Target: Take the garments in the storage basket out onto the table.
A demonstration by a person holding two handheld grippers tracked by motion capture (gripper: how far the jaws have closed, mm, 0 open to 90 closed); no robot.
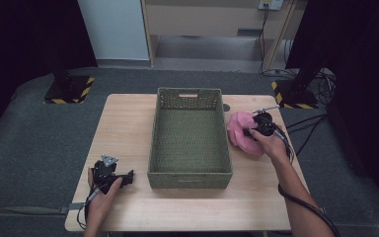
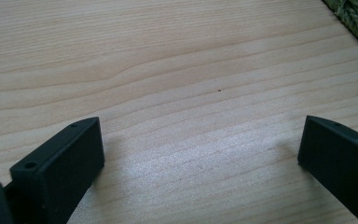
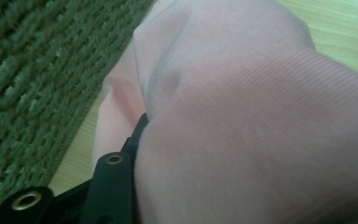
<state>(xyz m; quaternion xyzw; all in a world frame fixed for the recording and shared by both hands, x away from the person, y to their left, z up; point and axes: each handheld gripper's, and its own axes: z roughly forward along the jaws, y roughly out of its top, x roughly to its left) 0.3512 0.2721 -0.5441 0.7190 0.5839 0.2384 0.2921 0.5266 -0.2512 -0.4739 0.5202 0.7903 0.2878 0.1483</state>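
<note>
Pink, soft cloth lies bunched on the table, just right of the green woven basket and against its wall. It looks light and limp, so it should sag and trail from any pinch; a thick fold near the middle of the heap is the safest hold. The right gripper pinches a fold of it, fabric draped over the jaws. The left gripper rests spread at the near left, holding nothing.

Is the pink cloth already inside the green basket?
No, the pink cloth lies on the table just outside the right wall of the green basket.
</note>
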